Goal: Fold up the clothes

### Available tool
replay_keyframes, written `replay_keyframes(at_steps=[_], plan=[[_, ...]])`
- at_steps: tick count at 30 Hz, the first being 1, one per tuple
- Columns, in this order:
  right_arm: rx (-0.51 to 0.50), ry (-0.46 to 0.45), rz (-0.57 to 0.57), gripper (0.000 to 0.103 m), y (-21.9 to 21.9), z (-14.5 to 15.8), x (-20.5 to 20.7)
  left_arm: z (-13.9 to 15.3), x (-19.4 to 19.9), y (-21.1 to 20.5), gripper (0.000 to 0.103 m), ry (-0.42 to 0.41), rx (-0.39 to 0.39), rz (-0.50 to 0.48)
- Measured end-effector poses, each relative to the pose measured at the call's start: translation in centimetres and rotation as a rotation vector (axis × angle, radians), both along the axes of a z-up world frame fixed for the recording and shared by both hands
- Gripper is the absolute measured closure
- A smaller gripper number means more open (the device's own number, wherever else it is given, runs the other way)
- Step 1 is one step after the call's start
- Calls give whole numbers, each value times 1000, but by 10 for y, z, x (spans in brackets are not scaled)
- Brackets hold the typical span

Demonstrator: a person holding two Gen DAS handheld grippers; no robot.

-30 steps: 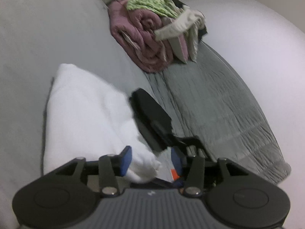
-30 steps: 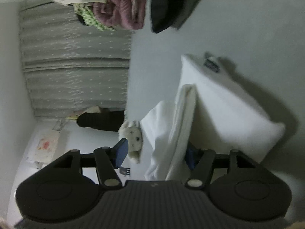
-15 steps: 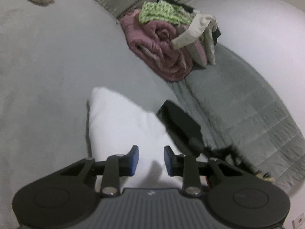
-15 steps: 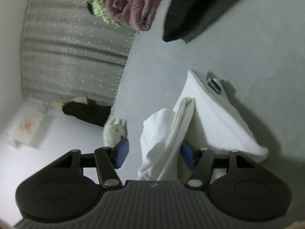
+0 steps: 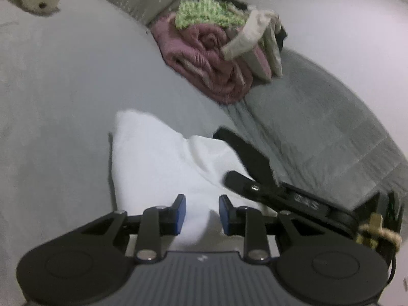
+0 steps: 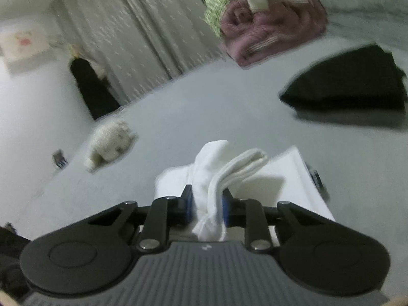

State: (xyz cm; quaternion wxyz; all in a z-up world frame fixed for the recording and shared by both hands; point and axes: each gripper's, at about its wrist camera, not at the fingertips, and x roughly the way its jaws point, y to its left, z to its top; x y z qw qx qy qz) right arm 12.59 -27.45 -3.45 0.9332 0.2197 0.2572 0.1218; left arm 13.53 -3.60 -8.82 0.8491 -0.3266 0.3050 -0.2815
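A white garment (image 5: 153, 158) lies partly folded on the grey bed (image 5: 56, 97). My left gripper (image 5: 202, 214) sits at its near edge, blue pads narrow, with white cloth filling the gap between them. In the right wrist view a rolled fold of the same white garment (image 6: 229, 170) rises between the pads of my right gripper (image 6: 207, 204). Those jaws are closing and press the bunched cloth. The right tool's black frame (image 5: 301, 201) shows at the right of the left wrist view, lying on the garment's right side.
A pile of pink, green and cream clothes (image 5: 216, 58) sits at the far side, beside a grey quilt (image 5: 331, 132). A folded black garment (image 6: 352, 79) lies to the right. A plush toy (image 6: 109, 145) rests by the bed's left edge, curtains (image 6: 132, 30) behind.
The right gripper rolled from lying on its side to upright, rose a little, and its jaws closed on the white fold. The left jaws narrowed on the cloth a second ago and have held since.
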Motion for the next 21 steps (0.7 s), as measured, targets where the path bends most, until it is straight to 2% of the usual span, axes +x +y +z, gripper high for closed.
replay_keyframes(at_steps=[2, 5, 12, 17, 19, 21], plan=[[23, -37, 7, 79, -9, 3, 0, 0, 1, 7, 75, -10, -5, 24], [71, -27, 4, 79, -27, -4, 5, -4, 2, 10, 75, -4, 2, 32], [118, 1, -31, 79, -55, -8, -1, -6, 0, -10, 75, -29, 28, -33], [78, 103, -61, 77, -63, -22, 1, -15, -1, -17, 75, -20, 58, -62], [62, 111, -73, 66, -65, -20, 0, -16, -1, -18, 75, -22, 62, -66], [43, 103, -90, 61, -68, -16, -4, -17, -1, -19, 75, -23, 65, -67]])
